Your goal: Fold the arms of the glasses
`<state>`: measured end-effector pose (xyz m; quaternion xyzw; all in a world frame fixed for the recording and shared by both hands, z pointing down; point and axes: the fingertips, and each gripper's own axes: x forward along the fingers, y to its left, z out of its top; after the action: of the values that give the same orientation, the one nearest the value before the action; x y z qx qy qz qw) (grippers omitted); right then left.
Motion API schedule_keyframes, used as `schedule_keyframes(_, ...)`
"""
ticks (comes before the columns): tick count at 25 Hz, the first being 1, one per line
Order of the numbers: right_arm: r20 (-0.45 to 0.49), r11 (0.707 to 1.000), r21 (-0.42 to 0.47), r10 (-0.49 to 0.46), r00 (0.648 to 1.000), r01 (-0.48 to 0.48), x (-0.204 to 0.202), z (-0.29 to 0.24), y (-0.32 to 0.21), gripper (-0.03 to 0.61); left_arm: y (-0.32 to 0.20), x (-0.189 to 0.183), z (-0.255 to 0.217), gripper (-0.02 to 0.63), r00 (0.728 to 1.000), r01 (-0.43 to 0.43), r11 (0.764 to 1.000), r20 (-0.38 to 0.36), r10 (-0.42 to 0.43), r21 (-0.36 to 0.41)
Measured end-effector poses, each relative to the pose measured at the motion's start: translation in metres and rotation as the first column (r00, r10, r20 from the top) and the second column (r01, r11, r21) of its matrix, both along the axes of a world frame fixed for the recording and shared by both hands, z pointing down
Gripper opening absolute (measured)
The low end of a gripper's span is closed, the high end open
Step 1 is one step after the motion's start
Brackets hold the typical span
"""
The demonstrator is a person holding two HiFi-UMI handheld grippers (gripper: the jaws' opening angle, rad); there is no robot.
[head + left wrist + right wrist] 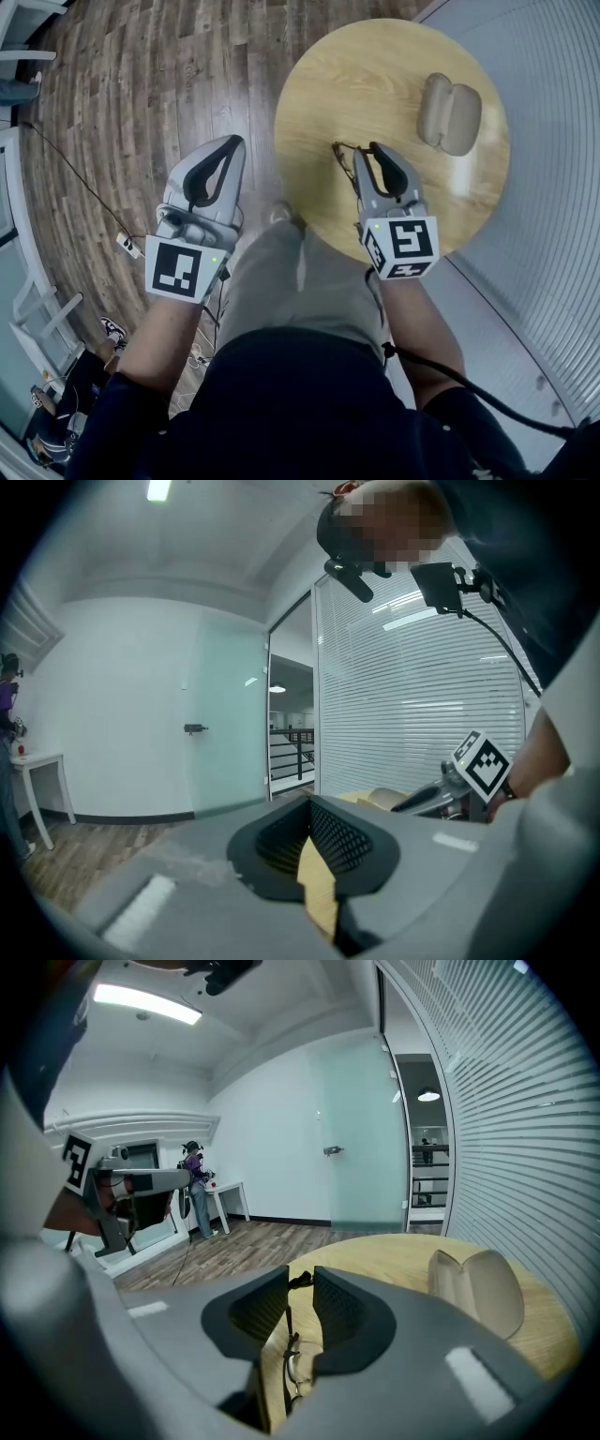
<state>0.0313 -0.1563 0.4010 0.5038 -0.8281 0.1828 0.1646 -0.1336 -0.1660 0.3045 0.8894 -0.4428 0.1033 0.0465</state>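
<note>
The glasses [292,1365] sit low in the middle of the right gripper view. A lens is down between the jaws, and one thin arm runs up through the gap to its dark tip. In the head view they lie over the near left part of the round table [309,84].

The right gripper [367,150] has its jaws partway closed and seems to pinch the frame. The grip should stay light and near the hinge, so the frame does not twist.

The left gripper [234,141], at left centre over the floor, is pressed together and empty. My advice is to bring it across and nudge the free arm inward with its closed tip, slowly.

The case [450,112] at upper right is well apart from all this
</note>
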Motion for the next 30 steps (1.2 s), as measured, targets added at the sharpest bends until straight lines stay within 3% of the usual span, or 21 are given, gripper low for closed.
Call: schedule_keyframes(30, -0.001, 0.999, -0.051, 0.014, 1.000, -0.014, 0.014, 0.021, 0.040, 0.086, 0.019, 0.021, 0.004, 0.002, 0.999, -0.032, 0.999, 0.001, 0.032, -0.004)
